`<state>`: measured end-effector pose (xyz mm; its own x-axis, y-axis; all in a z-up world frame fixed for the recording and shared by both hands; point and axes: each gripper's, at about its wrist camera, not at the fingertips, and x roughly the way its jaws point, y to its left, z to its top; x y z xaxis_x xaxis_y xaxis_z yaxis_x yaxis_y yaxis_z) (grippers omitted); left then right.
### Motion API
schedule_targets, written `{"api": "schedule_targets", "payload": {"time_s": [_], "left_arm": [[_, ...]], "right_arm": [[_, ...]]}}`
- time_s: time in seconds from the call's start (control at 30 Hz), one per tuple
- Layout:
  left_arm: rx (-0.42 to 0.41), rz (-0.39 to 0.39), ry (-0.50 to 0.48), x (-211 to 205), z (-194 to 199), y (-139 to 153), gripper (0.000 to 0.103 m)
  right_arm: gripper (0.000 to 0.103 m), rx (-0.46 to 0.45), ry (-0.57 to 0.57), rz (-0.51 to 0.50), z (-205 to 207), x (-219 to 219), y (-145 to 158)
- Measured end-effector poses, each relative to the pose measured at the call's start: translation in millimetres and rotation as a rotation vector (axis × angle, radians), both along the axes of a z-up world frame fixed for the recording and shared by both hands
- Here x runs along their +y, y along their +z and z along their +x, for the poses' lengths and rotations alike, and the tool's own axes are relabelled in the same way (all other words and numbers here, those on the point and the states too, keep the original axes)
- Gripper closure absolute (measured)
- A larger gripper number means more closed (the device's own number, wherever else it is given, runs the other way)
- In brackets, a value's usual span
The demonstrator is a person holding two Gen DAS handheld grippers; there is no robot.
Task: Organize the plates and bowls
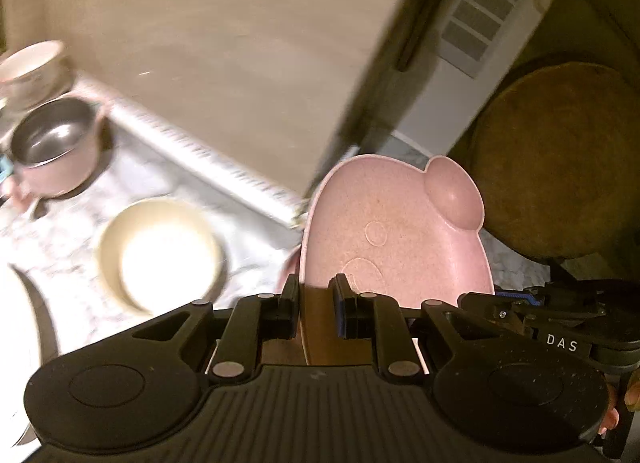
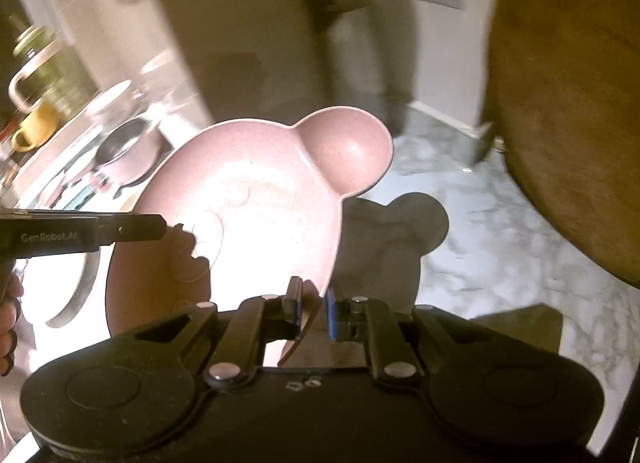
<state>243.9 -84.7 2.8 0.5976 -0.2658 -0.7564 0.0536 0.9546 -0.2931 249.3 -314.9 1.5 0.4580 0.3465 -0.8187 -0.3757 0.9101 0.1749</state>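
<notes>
A pink bear-shaped plate with round ears is held above the marble counter. My left gripper is shut on its near rim. In the right wrist view the same pink plate is tilted, and my right gripper is shut on its right rim. The left gripper's fingers reach onto the plate from the left there. A cream bowl sits on the counter at the left. A steel-lined pink bowl and a pale bowl stand further back left.
A round wooden board leans at the right, also seen in the right wrist view. A beige cabinet panel stands behind the counter. A yellow mug and a green jar stand far left. A white plate edge lies at the left.
</notes>
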Motion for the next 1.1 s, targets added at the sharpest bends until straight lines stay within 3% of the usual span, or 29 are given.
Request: {"api": "schedule_targets", "payload": {"time_s": [0.63,1.1], "left_arm": [[-0.017,0.002,0.340,156,-120,3,0.086],[0.004,0.016,0.584,242,-156,-16,0.086]], "right_arm": [[0.092,-0.005,0.307,0.007,-46,159,2],[0.093,-0.011,0.501,0.016,-50,270,-19]]}}
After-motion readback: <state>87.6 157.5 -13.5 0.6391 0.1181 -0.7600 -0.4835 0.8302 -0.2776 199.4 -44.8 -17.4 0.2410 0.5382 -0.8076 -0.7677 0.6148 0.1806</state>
